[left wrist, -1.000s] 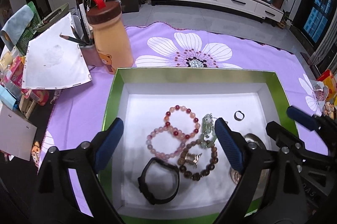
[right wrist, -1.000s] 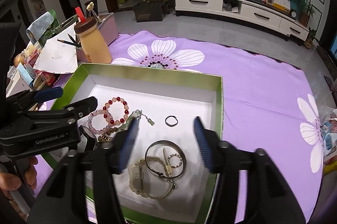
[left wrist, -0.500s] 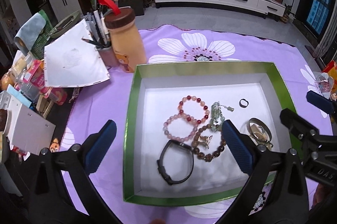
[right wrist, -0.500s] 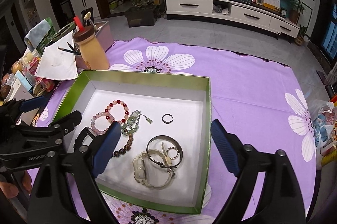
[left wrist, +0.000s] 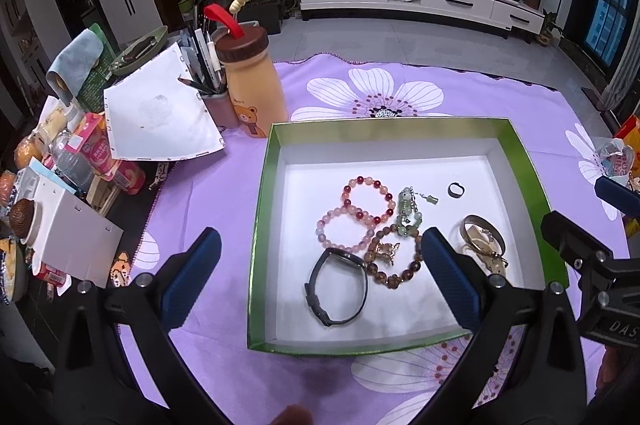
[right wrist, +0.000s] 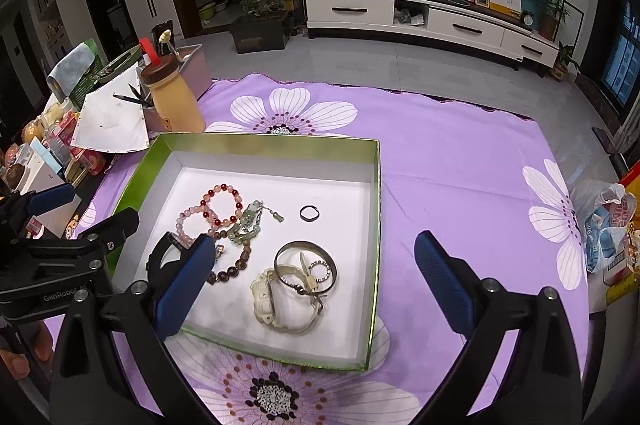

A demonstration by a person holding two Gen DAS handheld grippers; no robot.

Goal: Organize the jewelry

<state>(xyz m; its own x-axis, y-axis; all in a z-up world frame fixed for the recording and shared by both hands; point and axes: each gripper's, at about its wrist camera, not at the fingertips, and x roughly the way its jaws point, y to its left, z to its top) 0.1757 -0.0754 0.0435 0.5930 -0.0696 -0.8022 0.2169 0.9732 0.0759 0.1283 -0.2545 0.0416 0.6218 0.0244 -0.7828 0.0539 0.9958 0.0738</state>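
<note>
Both the left gripper (left wrist: 320, 277) and the right gripper (right wrist: 312, 281) hang empty, the left spread wide, the right's jaws opening, above the green-rimmed box (right wrist: 256, 145) where the jewelry lies, so sorting seems finished; the watch (right wrist: 280, 301), near the front edge, lies curled, with no clear long axis.
</note>
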